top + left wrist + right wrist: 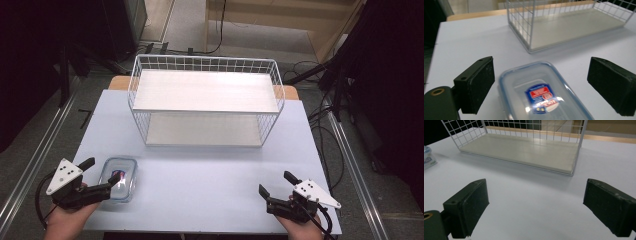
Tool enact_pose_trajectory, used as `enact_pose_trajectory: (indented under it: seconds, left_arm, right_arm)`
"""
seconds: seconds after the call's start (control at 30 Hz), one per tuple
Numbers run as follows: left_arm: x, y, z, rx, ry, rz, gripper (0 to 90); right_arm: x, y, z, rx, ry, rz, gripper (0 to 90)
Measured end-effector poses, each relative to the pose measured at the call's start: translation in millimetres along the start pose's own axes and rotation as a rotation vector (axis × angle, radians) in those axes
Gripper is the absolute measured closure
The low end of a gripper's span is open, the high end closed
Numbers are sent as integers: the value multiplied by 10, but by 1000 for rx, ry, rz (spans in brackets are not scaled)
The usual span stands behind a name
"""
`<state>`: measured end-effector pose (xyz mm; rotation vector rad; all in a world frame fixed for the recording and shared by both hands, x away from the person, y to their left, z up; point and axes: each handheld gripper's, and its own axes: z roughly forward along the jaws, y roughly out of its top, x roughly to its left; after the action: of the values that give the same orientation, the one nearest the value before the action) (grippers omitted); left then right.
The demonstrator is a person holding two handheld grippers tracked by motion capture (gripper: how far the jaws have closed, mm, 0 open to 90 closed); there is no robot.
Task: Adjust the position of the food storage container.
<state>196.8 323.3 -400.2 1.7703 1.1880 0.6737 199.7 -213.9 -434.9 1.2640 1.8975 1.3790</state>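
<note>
A clear plastic food container [118,178] with a blue-rimmed lid and a red and blue label lies flat near the table's front left. My left gripper [102,174] is open, with one jaw on each side of the container's near end. In the left gripper view the container [541,95] lies between the wide-apart jaws of the left gripper [544,75], and neither pad touches it. My right gripper [277,183] stands open at the front right with nothing between its jaws. In the right gripper view the right gripper [534,200] faces bare table.
A white wire rack [205,65] with an upper and a lower white shelf stands at the middle back of the pale table [210,170]. From the right gripper view its lower shelf [524,150] lies ahead. Cables and dark stands line the floor around the table.
</note>
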Motion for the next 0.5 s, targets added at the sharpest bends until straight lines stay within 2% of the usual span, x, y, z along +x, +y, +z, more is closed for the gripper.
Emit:
enact_pose_trajectory:
  seconds: [0.13, 0.5]
  left_arm:
    - [-20, 11, 4, -8, 5, -3, 79]
    - [-14, 12, -5, -7, 18, 6, 83]
  right_arm:
    - [-3, -11, 8, 0, -5, -15, 65]
    - [-26, 0, -11, -14, -11, 4, 71]
